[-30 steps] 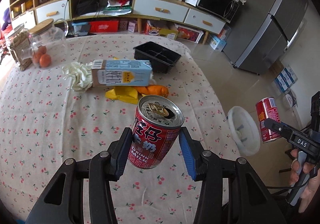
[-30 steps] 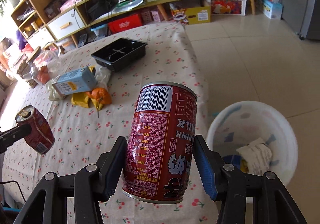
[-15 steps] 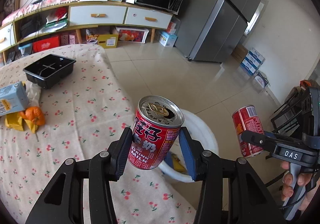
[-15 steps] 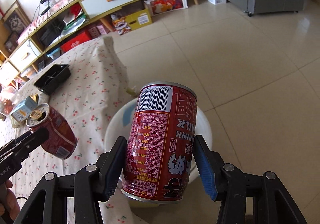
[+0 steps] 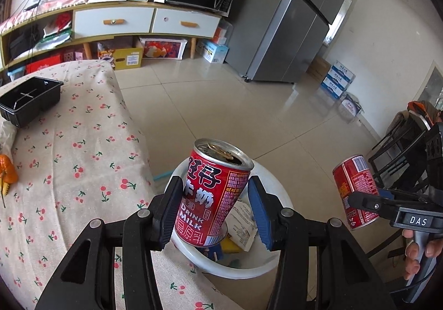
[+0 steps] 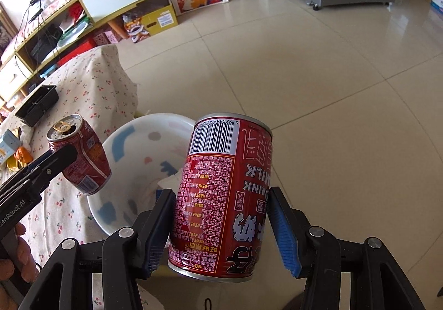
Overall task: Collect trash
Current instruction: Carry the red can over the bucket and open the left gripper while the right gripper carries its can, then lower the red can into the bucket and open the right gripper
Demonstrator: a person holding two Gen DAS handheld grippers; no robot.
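My left gripper (image 5: 214, 216) is open around a red milk can (image 5: 214, 193) that tilts between the jaws, with a gap at the right pad, above the white trash bin (image 5: 277, 263). My right gripper (image 6: 221, 227) is open around a second red can (image 6: 221, 193), upside down and tilted, with gaps at both pads, over the bin's near rim (image 6: 95, 207). Each view shows the other can: the right one (image 5: 355, 191) and the left one (image 6: 80, 155). The bin holds crumpled paper (image 5: 242, 222).
The cherry-print table (image 5: 69, 171) lies left of the bin, with a black tray (image 5: 30, 101), orange peel (image 5: 7, 168) and a carton (image 6: 7, 144). Tiled floor (image 6: 304, 74), a fridge (image 5: 299, 25), a cabinet (image 5: 116, 22) and a chair (image 5: 401, 155) surround.
Both grippers have swung from the table to over the bin. Both sets of jaws have widened and the cans have tilted and slipped loose in them.
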